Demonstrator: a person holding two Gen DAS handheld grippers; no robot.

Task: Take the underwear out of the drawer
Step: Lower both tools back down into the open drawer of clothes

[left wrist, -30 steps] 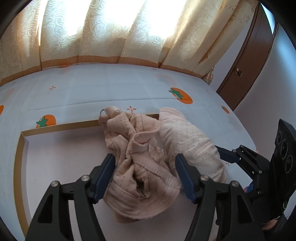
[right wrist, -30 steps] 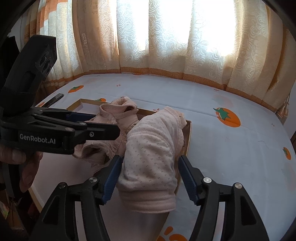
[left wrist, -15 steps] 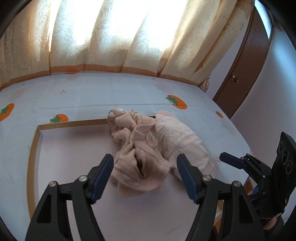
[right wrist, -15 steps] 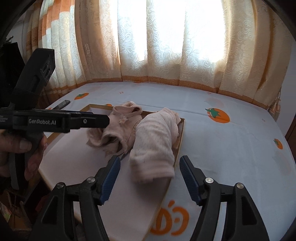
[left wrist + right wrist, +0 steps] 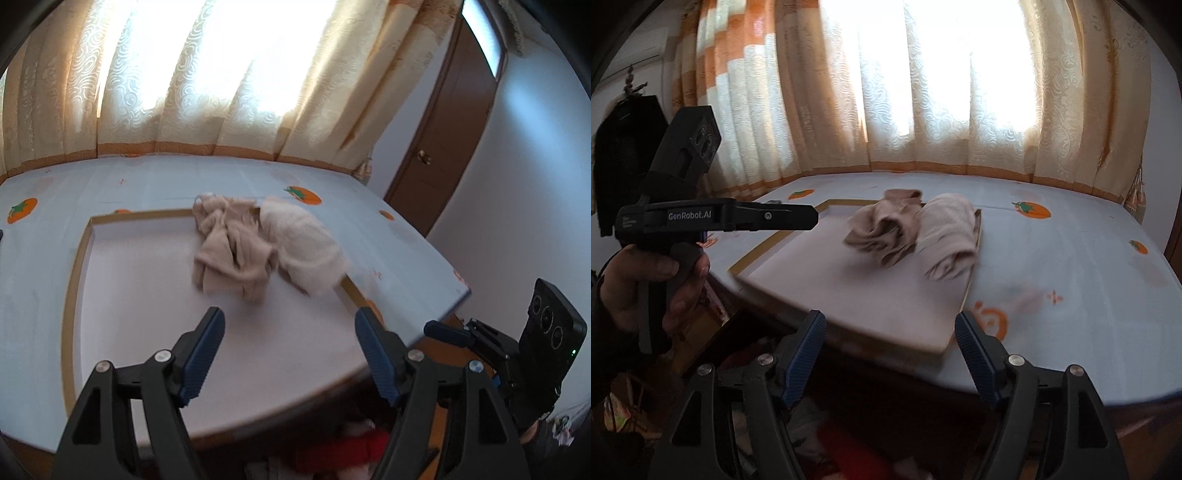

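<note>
Two pieces of underwear lie side by side on a white board (image 5: 129, 295) with a wooden rim: a crumpled tan piece (image 5: 232, 251) (image 5: 882, 229) and a paler dotted pink piece (image 5: 306, 251) (image 5: 951, 236). My left gripper (image 5: 290, 321) hangs well back from them, its jaws opening with nothing between them. My right gripper (image 5: 889, 321) is also back, near the board's front edge, jaws opening and empty. Each shows in the other's view: the right gripper (image 5: 450, 330) at lower right, the left gripper (image 5: 809, 218) side-on in a hand (image 5: 646, 280).
The board rests on a surface under a white cloth (image 5: 110, 184) with orange fruit prints. Beneath its front edge is a dark space with red cloth (image 5: 343, 450) (image 5: 849, 443) and other fabric. Curtains (image 5: 923, 92) hang behind; a brown door (image 5: 450, 129) stands at right.
Both grippers have pulled back and up from the garments, which they flanked a second ago. The two pieces stay on the board. Both jaws stand a little wider.
</note>
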